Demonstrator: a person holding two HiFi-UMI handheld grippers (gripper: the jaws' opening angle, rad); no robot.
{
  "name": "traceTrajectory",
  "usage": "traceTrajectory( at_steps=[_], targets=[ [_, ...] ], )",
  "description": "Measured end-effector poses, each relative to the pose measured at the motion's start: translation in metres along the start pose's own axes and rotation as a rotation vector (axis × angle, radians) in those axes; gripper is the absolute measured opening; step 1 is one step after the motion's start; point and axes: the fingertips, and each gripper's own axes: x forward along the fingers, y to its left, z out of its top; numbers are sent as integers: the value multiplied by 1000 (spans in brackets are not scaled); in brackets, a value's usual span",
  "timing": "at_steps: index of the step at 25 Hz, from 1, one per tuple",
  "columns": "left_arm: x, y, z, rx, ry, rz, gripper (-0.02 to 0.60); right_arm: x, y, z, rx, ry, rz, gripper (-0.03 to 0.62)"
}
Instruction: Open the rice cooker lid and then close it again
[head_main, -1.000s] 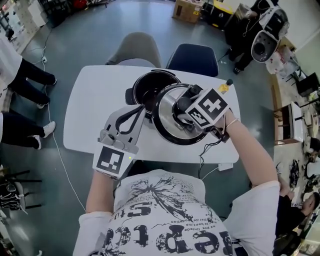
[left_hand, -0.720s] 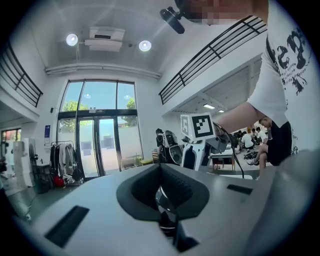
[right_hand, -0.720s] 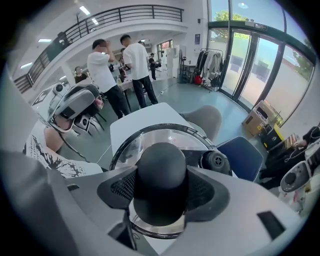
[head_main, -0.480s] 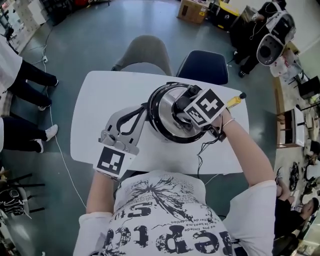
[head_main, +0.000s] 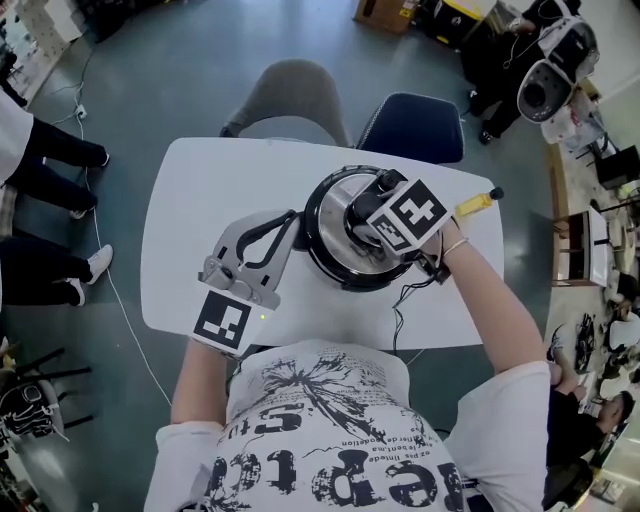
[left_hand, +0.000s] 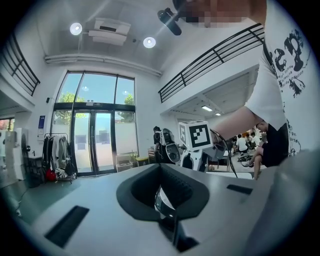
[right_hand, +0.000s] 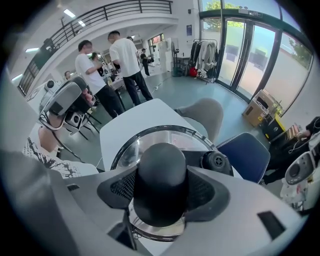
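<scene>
A steel rice cooker lid (head_main: 335, 215) lies over the cooker on the white table (head_main: 210, 220). My right gripper (head_main: 368, 222) points steeply down, shut on the lid's black knob (right_hand: 161, 182), which fills the space between its jaws. Around the knob I see the shiny lid (right_hand: 150, 145) and a black steam valve (right_hand: 216, 162). My left gripper (head_main: 290, 222) reaches in level from the left. Its jaws are closed on the cooker's rim (left_hand: 162, 200), with a chrome and black sliver showing between them. The cooker's body is mostly hidden under the lid.
A grey chair (head_main: 290, 100) and a blue chair (head_main: 415, 120) stand at the table's far side. A yellow-handled tool (head_main: 475, 203) lies near the right edge. A cable (head_main: 405, 300) runs off the near edge. People stand at the left (head_main: 40, 150).
The lid, held by my right gripper, has come over the pot's open black mouth and now covers it. My left gripper has stayed against the cooker's left side.
</scene>
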Motion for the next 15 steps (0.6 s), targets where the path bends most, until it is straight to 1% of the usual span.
traceTrajectory(
  at_steps=[3, 6, 9, 13, 15],
  targets=[
    [1, -1, -6, -25, -5, -11, 12, 4, 1, -2, 5, 1, -1, 299],
    [2, -1, -9, -19, 2, -22, 12, 5, 5, 2, 2, -13, 4, 302],
    [2, 0, -5, -31, -4, -22, 12, 4, 2, 3, 12, -18, -19, 304],
    [2, -6, -5, 3, 11, -49, 12, 2, 0, 5, 33, -63, -19, 305],
    [1, -9, -6, 13, 24, -49, 12, 1, -2, 4, 54, -71, -39, 307]
  ],
)
